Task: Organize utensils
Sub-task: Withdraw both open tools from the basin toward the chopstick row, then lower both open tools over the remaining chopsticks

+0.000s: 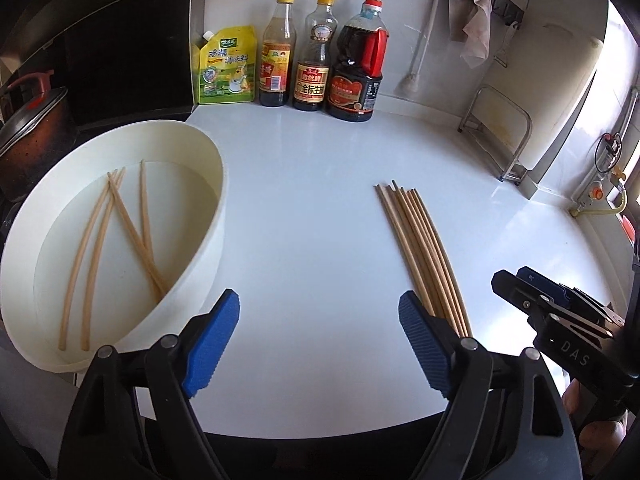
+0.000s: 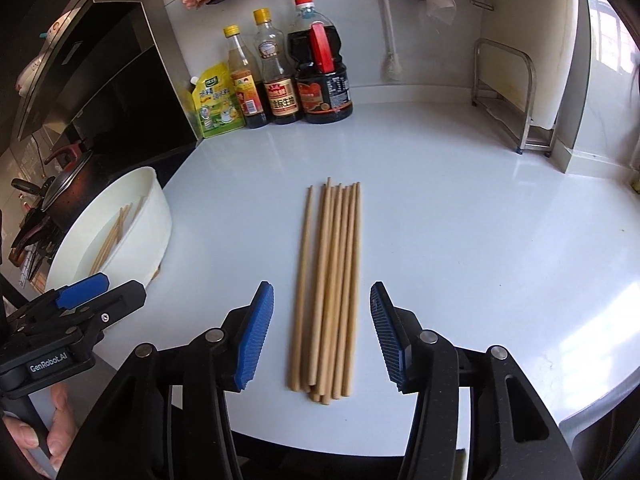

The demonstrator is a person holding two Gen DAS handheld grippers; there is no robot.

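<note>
A bundle of several wooden chopsticks (image 2: 332,284) lies lengthwise on the white countertop (image 2: 460,220), also in the left wrist view (image 1: 424,252). My right gripper (image 2: 322,336) is open, its blue pads either side of the bundle's near end, holding nothing. My left gripper (image 1: 320,340) is open and empty over bare counter between the bundle and a white round basin (image 1: 208,216). Several chopsticks (image 1: 116,240) lie loose inside the basin. The basin also shows in the right wrist view (image 2: 156,216). The right gripper shows at the left wrist view's right edge (image 1: 560,312).
Three sauce bottles (image 1: 316,52) and a yellow-green seasoning pouch (image 1: 226,68) stand against the back wall. A metal rack (image 1: 500,136) stands at the back right. A dark pot with lid (image 1: 32,124) sits left of the basin, by the stove.
</note>
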